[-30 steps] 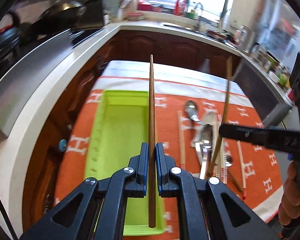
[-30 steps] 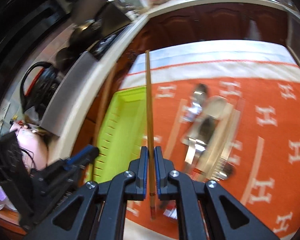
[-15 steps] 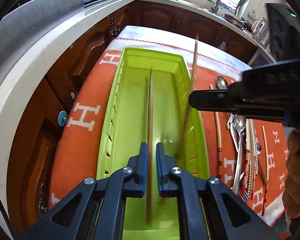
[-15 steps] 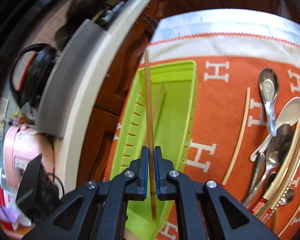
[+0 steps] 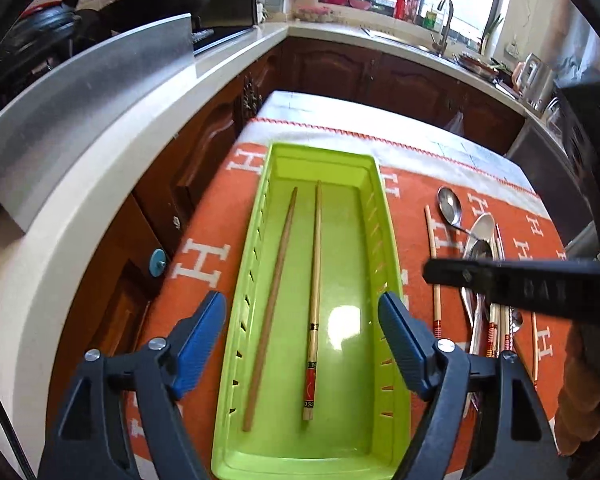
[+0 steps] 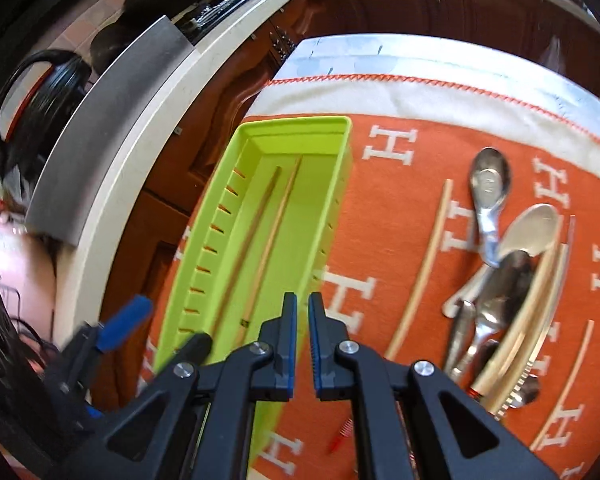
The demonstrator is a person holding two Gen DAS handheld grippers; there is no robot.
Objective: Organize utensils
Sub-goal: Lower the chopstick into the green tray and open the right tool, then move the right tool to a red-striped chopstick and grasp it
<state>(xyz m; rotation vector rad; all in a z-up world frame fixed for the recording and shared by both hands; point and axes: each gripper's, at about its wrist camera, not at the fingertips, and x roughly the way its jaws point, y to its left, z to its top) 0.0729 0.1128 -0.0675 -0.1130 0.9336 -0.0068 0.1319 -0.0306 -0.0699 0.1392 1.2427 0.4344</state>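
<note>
Left gripper (image 5: 302, 344): your fingers spread wide, nothing held.
Right gripper (image 6: 302, 346): your fingers nearly together, holding nothing.
Chopsticks (image 5: 314, 300): two, flat in green tray (image 5: 364, 420) below left gripper.
Spoons (image 6: 496, 292): heaped right of right gripper, on orange cloth (image 6: 384, 208).

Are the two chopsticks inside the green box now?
Yes. Both chopsticks lie flat on the floor of the green box, side by side, apart.

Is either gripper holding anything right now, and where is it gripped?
Nothing is held. Left gripper has its jaws wide open; right gripper has a narrow empty gap. Both chopsticks lie in the green tray.
</note>
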